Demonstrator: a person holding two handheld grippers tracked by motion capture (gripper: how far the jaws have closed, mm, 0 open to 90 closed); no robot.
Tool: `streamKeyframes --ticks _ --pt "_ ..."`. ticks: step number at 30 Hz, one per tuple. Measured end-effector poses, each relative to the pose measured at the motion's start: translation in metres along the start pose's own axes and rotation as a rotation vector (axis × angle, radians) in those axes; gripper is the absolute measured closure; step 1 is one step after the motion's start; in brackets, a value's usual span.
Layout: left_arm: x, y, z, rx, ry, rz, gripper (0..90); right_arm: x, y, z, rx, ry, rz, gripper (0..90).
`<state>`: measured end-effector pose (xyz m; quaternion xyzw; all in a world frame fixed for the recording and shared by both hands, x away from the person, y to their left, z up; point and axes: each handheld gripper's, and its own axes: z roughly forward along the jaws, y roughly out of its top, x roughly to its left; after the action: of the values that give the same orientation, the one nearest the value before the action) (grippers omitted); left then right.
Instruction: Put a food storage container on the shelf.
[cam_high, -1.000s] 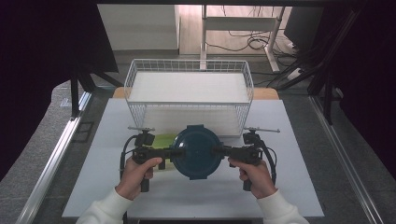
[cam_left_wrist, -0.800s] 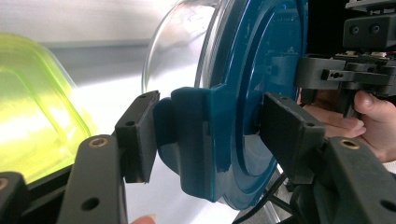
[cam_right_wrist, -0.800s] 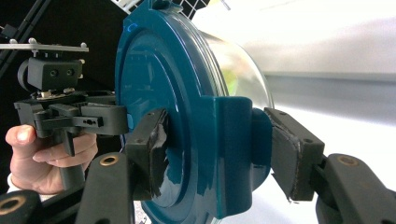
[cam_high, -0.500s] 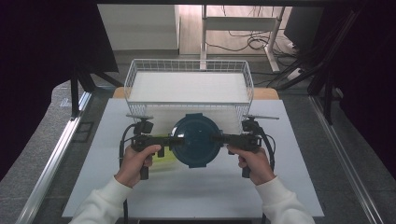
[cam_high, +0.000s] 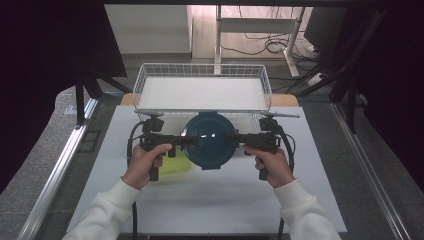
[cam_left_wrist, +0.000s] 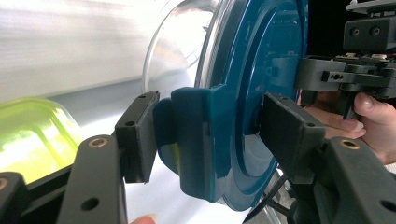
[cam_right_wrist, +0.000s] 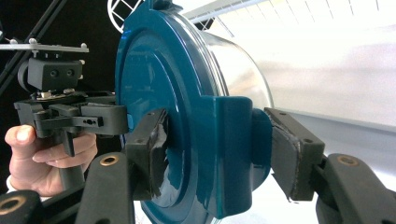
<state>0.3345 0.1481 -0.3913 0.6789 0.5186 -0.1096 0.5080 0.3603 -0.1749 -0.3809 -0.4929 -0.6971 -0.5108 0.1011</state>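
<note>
white table (cam_high: 210, 200), lidded teal container (cam_high: 209, 140) seemingly empty, wire basket (cam_high: 202, 75) behind

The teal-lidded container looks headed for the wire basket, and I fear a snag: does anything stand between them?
Only the wire basket's own near wall. The teal-lidded container, clamped by the left gripper and right gripper, is right against it.

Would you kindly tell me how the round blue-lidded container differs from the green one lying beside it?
The blue-lidded container is round, with a dark teal lid over a clear bowl; the green container is translucent yellow-green. The blue-lidded container is clamped at opposite lid tabs by the left claw and right claw; the green container lies on the table, ungripped. Both are in front of the wire basket.
</note>
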Motion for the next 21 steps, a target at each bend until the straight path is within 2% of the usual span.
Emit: streamKeyframes --ticks 21 --pt "-0.015 0.028 -0.017 -0.023 0.003 0.022 39.4 0.020 0.030 -0.006 -0.017 0.010 -0.023 41.9"
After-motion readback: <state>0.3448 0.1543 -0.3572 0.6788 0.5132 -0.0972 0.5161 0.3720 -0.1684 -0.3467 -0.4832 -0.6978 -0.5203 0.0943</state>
